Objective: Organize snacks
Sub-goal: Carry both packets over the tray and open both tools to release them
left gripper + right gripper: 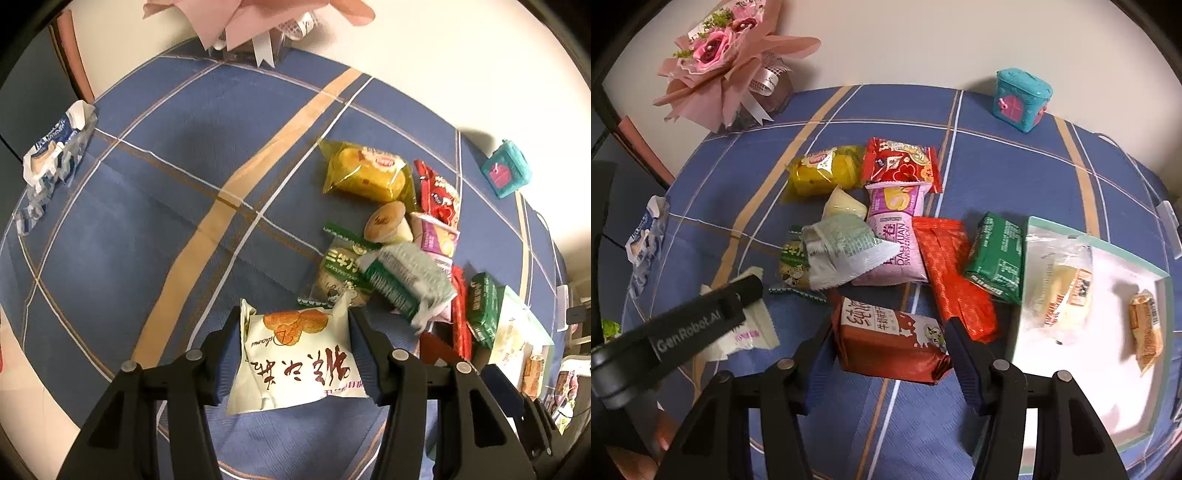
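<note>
Above the tablecloth [147,206], left gripper [293,332] clamps white snack packet [295,358].

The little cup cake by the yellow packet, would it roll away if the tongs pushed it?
Probably. The cup cake lies tipped on its side, and its tapered round shape would likely roll in a curve. It looks soft and light, so it may squash under a hard squeeze. The snacks crowded round it might stop it.

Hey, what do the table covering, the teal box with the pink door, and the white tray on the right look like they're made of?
Table covering: woven cloth, matte; it shows creases and a printed plaid.
Teal box: probably moulded plastic, slightly glossy, with rounded edges and a raised pink door.
White tray: likely cardboard, with thin straight walls and a green-edged rim; plastic can't be ruled out.
</note>
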`<state>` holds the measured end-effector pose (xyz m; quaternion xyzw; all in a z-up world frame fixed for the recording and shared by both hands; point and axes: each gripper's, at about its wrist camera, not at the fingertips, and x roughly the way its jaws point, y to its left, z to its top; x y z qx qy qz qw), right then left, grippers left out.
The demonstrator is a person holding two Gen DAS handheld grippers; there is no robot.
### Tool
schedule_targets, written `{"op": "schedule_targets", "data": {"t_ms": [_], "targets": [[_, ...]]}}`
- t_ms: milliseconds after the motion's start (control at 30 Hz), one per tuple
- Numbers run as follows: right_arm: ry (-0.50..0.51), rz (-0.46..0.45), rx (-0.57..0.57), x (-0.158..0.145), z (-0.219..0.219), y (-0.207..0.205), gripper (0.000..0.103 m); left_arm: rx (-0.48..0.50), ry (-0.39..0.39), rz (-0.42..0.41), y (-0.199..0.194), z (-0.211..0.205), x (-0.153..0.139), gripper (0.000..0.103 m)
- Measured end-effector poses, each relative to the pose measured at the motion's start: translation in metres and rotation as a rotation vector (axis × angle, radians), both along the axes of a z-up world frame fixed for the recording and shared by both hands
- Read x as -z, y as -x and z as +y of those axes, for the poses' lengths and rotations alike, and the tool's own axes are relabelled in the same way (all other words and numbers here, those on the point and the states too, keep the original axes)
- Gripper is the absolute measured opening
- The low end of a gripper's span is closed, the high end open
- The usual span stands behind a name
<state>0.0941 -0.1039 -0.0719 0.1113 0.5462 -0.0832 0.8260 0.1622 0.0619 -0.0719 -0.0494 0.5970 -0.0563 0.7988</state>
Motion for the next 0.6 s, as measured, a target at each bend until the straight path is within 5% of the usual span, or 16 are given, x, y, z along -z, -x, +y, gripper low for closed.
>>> {"op": "schedule_targets", "data": {"t_ms": [600], "targets": [[0.015, -0.011, 0.075, -0.029, -0.04, 0.03, 0.061, 0.057, 0.002, -0.034, 0.015, -0.044, -0.005, 0.057]]}}
